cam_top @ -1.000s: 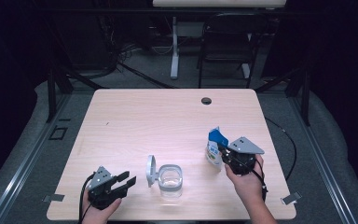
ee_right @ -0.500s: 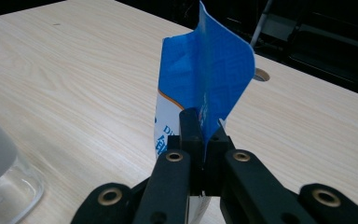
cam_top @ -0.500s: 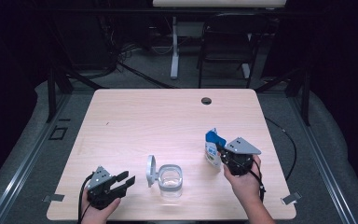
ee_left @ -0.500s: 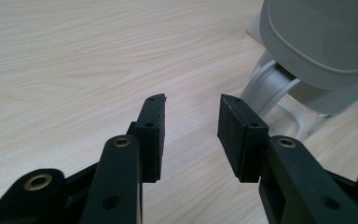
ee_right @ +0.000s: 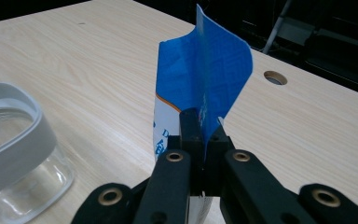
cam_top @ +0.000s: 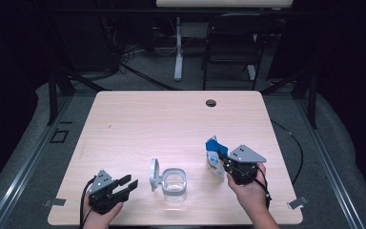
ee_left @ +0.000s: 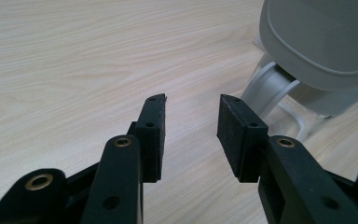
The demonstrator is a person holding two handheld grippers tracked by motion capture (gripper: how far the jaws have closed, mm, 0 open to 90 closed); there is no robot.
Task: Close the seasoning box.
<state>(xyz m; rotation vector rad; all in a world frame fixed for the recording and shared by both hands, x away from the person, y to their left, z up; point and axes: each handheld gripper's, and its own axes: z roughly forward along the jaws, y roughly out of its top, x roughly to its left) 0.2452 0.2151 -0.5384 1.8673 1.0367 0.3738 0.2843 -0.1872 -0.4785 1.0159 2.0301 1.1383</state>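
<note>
Item: blue-and-white pouch (cam_top: 214, 160), standing upright on the desk (cam_top: 138, 124) at its near right, well apart from the jar. Held by: right gripper (ee_right: 200, 140), its fingers (ee_right: 189, 126) closed flat on the pouch's rear edge below the flared blue top; they have just been closing, the pouch between them. Item: clear jar (cam_top: 175, 183), near the front edge at centre, open, its grey hinged lid (cam_top: 154, 172) swung upright at its left side; it looks empty, though the glass is too small in the high view to be sure. Left gripper (cam_top: 124, 183): low over the desk left of the jar, fingers (ee_left: 151, 133) apart with nothing between them, pointing toward the lid hinge (ee_left: 270, 91). Step in hand, as judged: the pouch is freshly secured, the jar not yet steadied. Next move probably calls for carrying the pouch over the jar mouth and tipping it without crushing the top, with the left gripper bracing the jar. Surface: pale wood-grain laminate, a round cable hole (cam_top: 211, 102) toward the far edge, tape tabs (cam_top: 297, 202) at the near corners. Room: dark, grey floor, table legs and a black chair (cam_top: 231, 52) beyond.
</note>
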